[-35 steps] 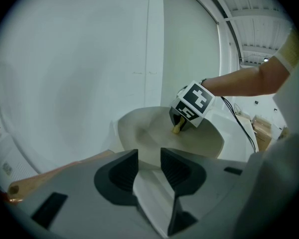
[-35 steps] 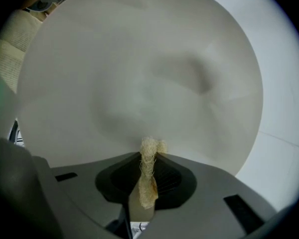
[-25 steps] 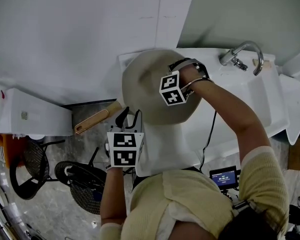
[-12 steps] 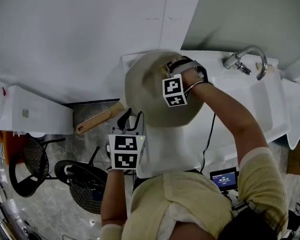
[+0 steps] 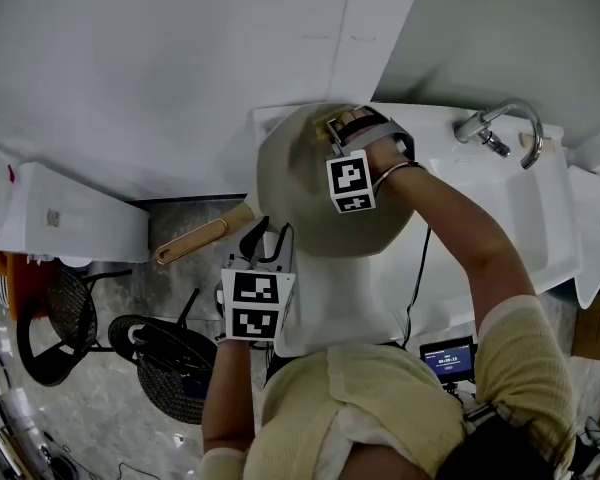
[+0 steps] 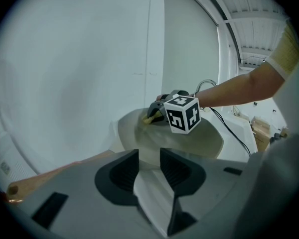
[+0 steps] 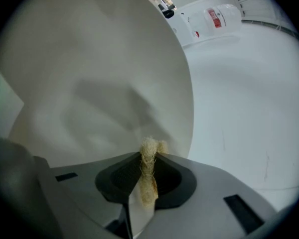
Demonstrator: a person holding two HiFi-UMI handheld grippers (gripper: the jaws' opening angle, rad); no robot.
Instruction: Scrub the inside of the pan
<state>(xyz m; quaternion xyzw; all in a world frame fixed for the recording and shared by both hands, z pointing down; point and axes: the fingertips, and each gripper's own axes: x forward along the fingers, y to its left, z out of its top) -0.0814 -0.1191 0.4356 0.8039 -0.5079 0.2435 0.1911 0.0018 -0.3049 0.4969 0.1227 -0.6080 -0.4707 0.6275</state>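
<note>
Holds the pan (image 5: 310, 193) tilted over the sink's (image 5: 510, 203) left end, with the left gripper's (image 6: 149, 159) jaws clamped on its near rim, and presses a fibrous scrubber (image 7: 148, 169) (pinched tight between the right gripper's (image 7: 149, 156) jaws) against the far inside wall.

Pale yellow short-sleeved top (image 5: 380, 398); grey left tool (image 6: 148, 166) and right tool (image 7: 148, 169), black pads (image 6: 122, 171), black-and-white marker cubes (image 5: 352, 181).

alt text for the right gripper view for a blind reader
The right gripper is shut on a tan fibrous scrubber, its tip at the pale inside of the pan near the rim. Beyond lie a white surface and a clear bottle.
</note>
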